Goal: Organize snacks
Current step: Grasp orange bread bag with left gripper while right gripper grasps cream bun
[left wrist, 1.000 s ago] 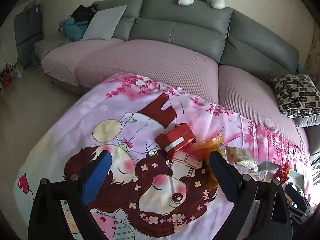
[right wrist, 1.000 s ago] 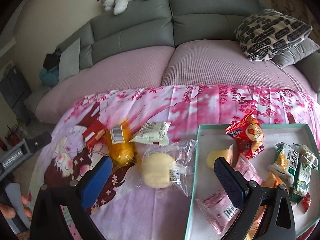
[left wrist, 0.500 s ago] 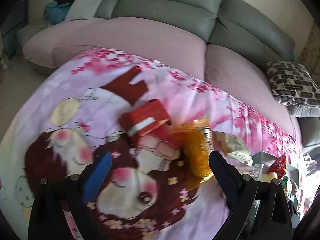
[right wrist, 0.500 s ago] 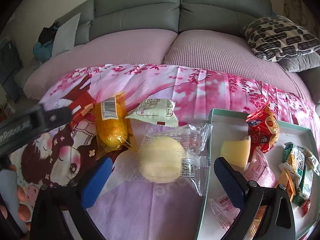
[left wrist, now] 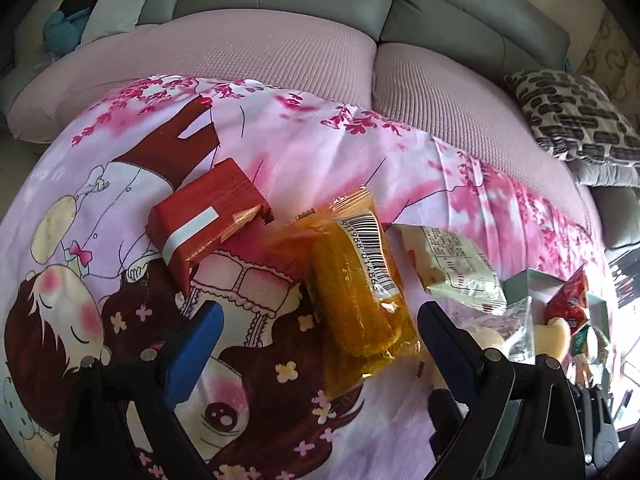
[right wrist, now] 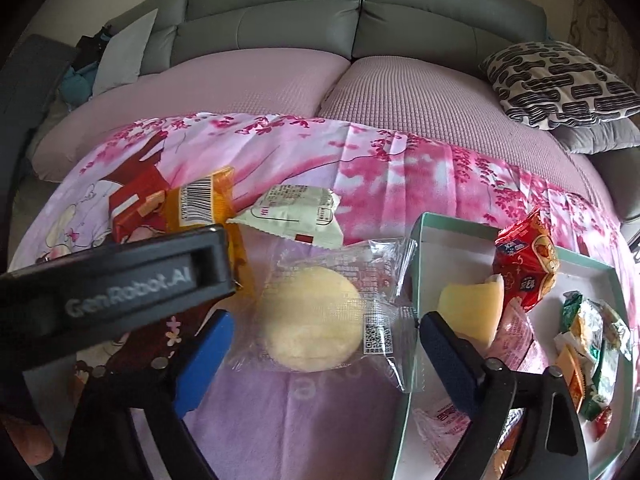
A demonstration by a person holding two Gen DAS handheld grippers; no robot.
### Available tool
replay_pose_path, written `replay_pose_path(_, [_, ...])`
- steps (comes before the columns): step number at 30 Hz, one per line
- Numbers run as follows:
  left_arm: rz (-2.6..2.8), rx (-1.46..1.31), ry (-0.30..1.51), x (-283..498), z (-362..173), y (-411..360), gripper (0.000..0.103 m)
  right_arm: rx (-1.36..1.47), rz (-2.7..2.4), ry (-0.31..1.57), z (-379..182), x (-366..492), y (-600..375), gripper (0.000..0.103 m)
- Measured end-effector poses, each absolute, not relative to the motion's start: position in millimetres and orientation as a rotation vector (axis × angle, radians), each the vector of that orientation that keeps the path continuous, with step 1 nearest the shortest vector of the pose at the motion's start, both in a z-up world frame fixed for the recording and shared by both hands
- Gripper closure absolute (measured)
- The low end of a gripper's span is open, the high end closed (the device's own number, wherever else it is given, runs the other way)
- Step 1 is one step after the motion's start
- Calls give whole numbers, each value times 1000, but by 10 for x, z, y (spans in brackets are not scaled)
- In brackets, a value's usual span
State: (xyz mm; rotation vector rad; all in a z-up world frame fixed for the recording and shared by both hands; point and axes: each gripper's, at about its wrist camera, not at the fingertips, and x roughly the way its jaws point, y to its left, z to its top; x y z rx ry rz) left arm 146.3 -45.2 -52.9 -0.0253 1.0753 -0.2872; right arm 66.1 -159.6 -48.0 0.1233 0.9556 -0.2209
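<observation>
Left tool (left wrist: pixel 316 344) has been brought down over the orange snack pack (left wrist: pixel 360 292), jaws wide, nothing gripped. Right tool (right wrist: pixel 324 344) has just been narrowed slightly around the clear-wrapped bun (right wrist: pixel 312 320) — pads not pressing. Both packs lie on the blanket-covered desk (right wrist: pixel 360 168) beside the tray (right wrist: pixel 416 240) — pickup judged imminent.

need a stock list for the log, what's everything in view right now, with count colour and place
red box: 1, red with white stripe, on blanket, leftmost
orange packet: 1, orange, right of box
pale packet: 1, cream, behind bun
wrapped bun: 1, yellow in clear wrapper, beside tray
tray: 1, teal rim, right, holding several snacks
red packet: 1, in tray
blanket: 1, pink cartoon print
sofa: 1, grey, pink seat covers
patterned cushion: 1, black and white, on sofa
left gripper: open, over orange packet
right gripper: open, jaws just closing, around bun
</observation>
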Motion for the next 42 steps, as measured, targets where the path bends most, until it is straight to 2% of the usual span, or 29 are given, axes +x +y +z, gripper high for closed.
replay_pose_path(7, [-283,-49,1123,1517,-621,-407,10,129,-226,980,-546,686,-1632,12])
replay_pose_path(15, [-324,-64,1124,1485,-576,-444,48,129,-234,985,-548,676,-1641,17])
replay_pose_path(18, [-342,-61,1121,1465,-550,-458,57,136,-234,986,-535,661,-1663,20])
replay_pose_path(26, [-360,-106,1138,1390,-531,-348,62,171,-227,987,-498,620,-1748,33])
replay_pose_path(42, [-359,-127,1128,1109,-396,-168,63,233,-184,971,-372,470,-1815,40])
